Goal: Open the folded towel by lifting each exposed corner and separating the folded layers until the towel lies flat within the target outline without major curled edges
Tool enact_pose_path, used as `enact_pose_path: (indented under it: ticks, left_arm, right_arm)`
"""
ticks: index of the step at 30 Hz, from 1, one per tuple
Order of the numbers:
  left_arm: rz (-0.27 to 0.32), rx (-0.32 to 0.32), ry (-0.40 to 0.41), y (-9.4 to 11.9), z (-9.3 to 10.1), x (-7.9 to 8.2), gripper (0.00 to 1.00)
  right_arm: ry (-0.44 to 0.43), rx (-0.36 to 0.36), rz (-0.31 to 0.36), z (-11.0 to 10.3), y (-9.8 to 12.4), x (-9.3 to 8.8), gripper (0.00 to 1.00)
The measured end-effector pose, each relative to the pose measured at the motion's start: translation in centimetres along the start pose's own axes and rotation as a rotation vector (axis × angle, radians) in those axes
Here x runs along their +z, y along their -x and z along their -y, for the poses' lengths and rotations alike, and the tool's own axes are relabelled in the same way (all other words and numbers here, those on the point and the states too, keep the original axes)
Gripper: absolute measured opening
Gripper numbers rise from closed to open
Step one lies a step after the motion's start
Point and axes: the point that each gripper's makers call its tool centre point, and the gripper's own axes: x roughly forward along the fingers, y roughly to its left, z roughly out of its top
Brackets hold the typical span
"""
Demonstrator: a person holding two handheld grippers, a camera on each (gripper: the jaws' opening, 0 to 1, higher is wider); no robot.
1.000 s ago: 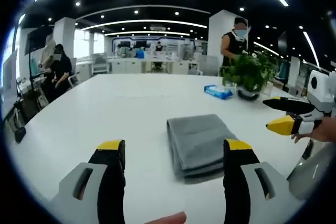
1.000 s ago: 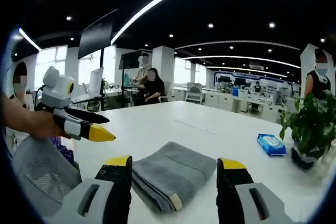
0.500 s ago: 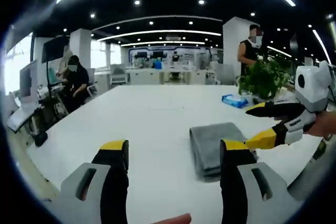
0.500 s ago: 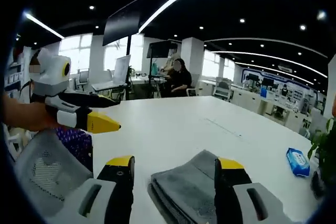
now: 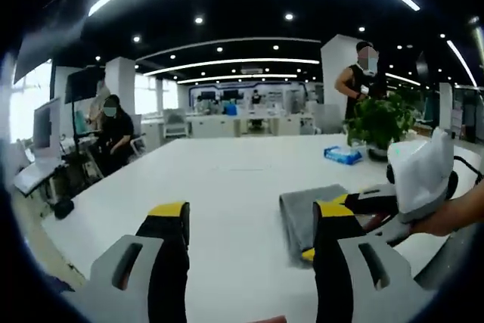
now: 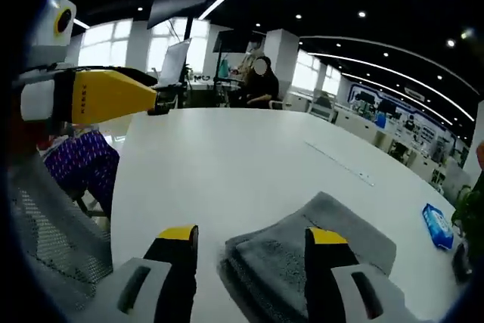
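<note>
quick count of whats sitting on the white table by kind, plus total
Grey folded towel: 1
Blue packet: 1
Potted plant: 1
Total: 3 on the white table

towel [image 5: 302, 213]: near edge behind own jaws | right gripper [image 5: 333, 225]: tips hidden

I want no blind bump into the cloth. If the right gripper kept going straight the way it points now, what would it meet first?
Most likely the folded grey towel, whose near corner lies between the open jaws of the right gripper; depth is uncertain.
</note>
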Motion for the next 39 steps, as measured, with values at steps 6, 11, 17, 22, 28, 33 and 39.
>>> enact_pose_path:
  ticks: [6,11,17,22,28,33,39]
  left_arm:
    - [-0.041,-0.034,-0.061,-0.4,1.0,-1.0,0.65]
    - [-0.061,-0.024,-0.082,-0.4,0.5,-1.5,0.62]
    - [-0.066,-0.041,-0.093,-0.2,1.2,-1.3,0.62]
    - [-0.077,-0.064,-0.095,-0.1,1.9,-1.2,0.61]
    - [-0.078,-0.042,-0.1,0.0,1.4,-1.2,0.59]
    - [-0.083,-0.042,-0.108,0.0,1.5,-1.3,0.59]
    - [-0.101,-0.067,-0.117,-0.2,2.0,-1.6,0.59]
  right_arm:
    - [0.0,-0.05,-0.017,0.4,-1.4,-1.6,0.51]
    - [0.012,-0.071,-0.038,1.0,-2.1,-2.7,0.4]
    - [0.012,-0.059,-0.049,0.3,-2.3,-3.3,0.43]
    - [0.068,-0.062,-0.059,0.0,-2.7,-3.7,0.45]
    - [0.083,-0.105,-0.062,0.9,-2.5,-3.6,0.32]
    - [-0.009,-0.108,-0.05,1.7,-2.2,-3.1,0.17]
    - [-0.05,-0.1,-0.047,1.9,-1.7,-2.7,0.06]
